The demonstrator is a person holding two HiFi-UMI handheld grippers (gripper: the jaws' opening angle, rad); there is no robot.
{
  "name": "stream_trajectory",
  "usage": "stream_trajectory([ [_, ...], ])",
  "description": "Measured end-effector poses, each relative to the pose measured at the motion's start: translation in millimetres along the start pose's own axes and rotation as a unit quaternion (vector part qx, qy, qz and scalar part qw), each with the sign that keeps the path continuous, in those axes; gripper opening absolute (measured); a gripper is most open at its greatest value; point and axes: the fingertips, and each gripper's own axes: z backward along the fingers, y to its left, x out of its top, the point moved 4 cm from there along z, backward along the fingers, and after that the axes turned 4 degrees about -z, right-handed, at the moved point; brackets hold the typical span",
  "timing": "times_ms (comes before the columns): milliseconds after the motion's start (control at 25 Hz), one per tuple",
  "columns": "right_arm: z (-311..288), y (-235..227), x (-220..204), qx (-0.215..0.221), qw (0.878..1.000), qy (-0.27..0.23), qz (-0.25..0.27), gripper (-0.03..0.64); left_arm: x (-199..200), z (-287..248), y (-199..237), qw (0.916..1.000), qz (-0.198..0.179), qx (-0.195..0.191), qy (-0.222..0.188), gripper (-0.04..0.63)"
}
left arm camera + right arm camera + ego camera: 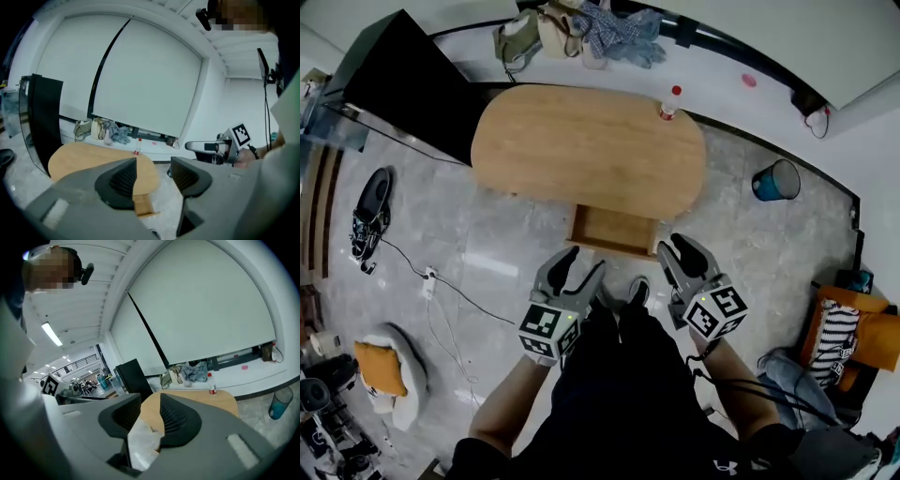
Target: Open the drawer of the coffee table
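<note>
A: Where was the drawer (614,230)?
B: Standing out from the coffee table (581,141) on its near side. Stiff wood, probably light. Best hold: front lip, centred, pulled straight.
A: Jaws?
B: Left gripper (583,262) apart, empty. Right gripper (675,248) apart but narrower, with a white scrap (140,441) low in the gap; it didn't look clamped.
A: Room?
B: Little. My shoe (637,291) was near the drawer front.

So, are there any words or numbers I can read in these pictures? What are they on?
No word or number can be read anywhere.
Bottle on the coffee table: red label, too small to read.
Left marker cube and right marker cube: black-and-white square patterns, no letters.
Person's dark clothing: small white logo, no words.
</note>
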Motion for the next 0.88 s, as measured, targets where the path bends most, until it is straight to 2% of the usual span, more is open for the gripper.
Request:
stream_trajectory([
  [240, 14, 60, 57, 0.018, 0.996, -0.059, 0.06, 0.097, 74, 31, -6, 0.996, -0.035, 0.006, -0.081, 0.213],
  [480, 26, 101, 99, 0.025, 0.988, -0.105, 0.108, 0.065, 129, 70, -10, 0.986, -0.051, 0.014, -0.158, 0.154],
  [640, 27, 124, 123, 0.025, 0.98, -0.135, 0.147, 0.027, 150, 86, -2, 0.9813, -0.052, 0.012, -0.185, 0.082],
  [680, 27, 129, 128, 0.027, 0.977, -0.14, 0.158, 0.016, 155, 89, -1, 0.9802, -0.054, 0.008, -0.19, 0.026],
  [720, 27, 133, 131, 0.029, 0.975, -0.144, 0.169, 0.004, 158, 91, -1, 0.979, -0.059, 0.004, -0.195, 0.002],
  [880, 27, 144, 138, 0.03, 0.967, -0.151, 0.203, 0.003, 173, 102, -4, 0.9728, -0.091, -0.006, -0.213, 0.002],
])
